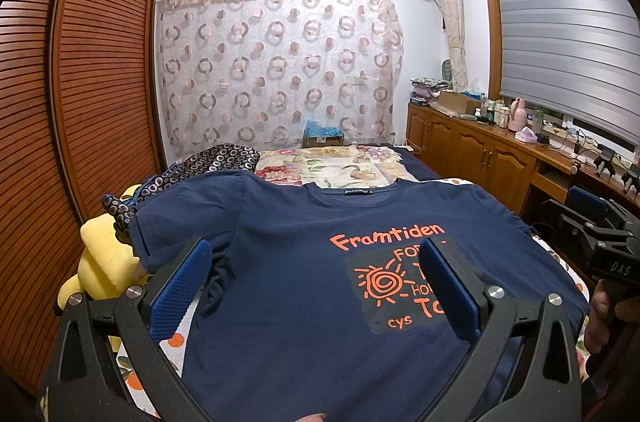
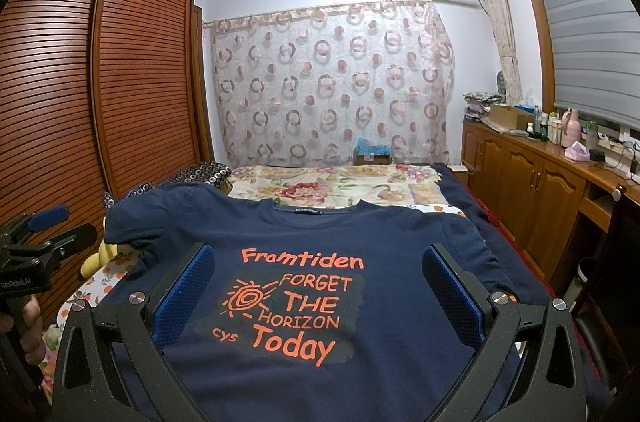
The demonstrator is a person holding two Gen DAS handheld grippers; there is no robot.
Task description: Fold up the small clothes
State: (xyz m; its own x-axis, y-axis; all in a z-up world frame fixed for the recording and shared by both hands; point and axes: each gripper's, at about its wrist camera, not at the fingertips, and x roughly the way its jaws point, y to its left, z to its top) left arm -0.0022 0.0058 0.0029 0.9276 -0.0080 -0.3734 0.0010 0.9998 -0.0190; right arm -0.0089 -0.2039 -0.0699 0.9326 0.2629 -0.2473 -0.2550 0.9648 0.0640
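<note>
A navy T-shirt (image 1: 288,242) with an orange "Framtiden" print lies flat, face up, on the bed, collar away from me; it also shows in the right wrist view (image 2: 360,234). My left gripper (image 1: 316,254) is open and empty, hovering over the shirt's lower left part. My right gripper (image 2: 316,258) is open and empty, hovering over the print. The right gripper's body shows at the right edge of the left wrist view (image 1: 600,242). The left gripper shows at the left edge of the right wrist view (image 2: 44,226).
A yellow plush toy (image 1: 102,262) and a dark ring-patterned cloth (image 1: 208,162) lie at the bed's left. A floral quilt (image 1: 332,166) lies beyond the shirt. A slatted wardrobe (image 1: 80,82) stands left; wooden cabinets (image 1: 480,146) with clutter stand right.
</note>
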